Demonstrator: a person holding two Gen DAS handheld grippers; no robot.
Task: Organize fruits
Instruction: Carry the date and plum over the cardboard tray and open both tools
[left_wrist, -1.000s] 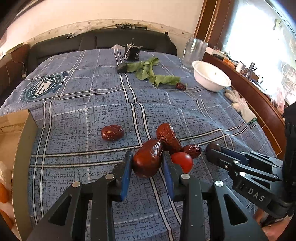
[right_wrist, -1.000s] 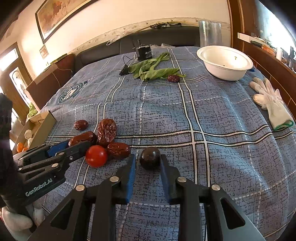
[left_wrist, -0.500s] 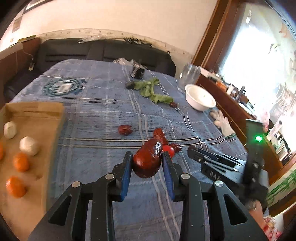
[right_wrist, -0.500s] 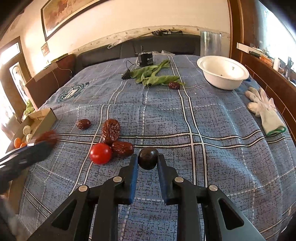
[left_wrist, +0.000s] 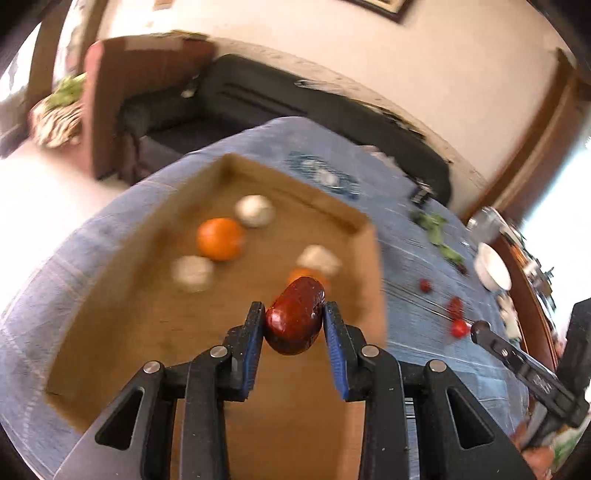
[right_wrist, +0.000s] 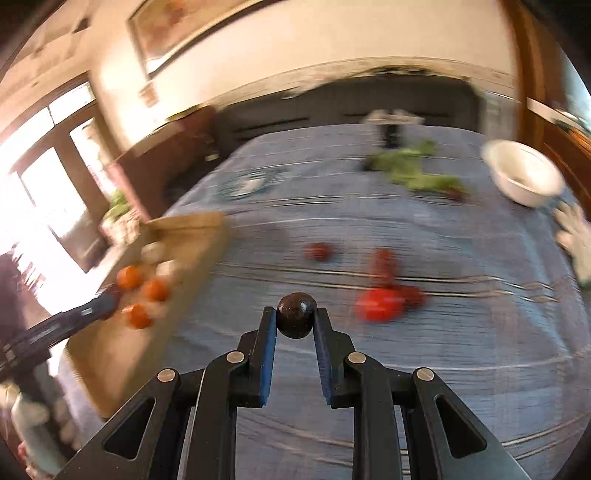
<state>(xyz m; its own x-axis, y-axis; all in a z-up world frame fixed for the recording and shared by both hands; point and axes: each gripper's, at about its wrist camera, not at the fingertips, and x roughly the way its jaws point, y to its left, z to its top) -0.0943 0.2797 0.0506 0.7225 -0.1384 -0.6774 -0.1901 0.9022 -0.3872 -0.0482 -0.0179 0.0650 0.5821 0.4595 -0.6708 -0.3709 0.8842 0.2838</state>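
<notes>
Two black grippers each pinch one fruit: the left gripper (left_wrist: 294, 318) is closed on a glossy red-brown oblong date (left_wrist: 294, 320) over the open brown cardboard box (left_wrist: 373, 280), and the right gripper (right_wrist: 294, 320) is clamped on a small dark round fruit (right_wrist: 296, 315) above the blue checked bedspread (right_wrist: 461, 354) beside that box. A second ago both fruits hung over the bedspread near the round red tomato (right_wrist: 378, 303). Inside the box lie three orange fruits and three blurred white ones.
</notes>
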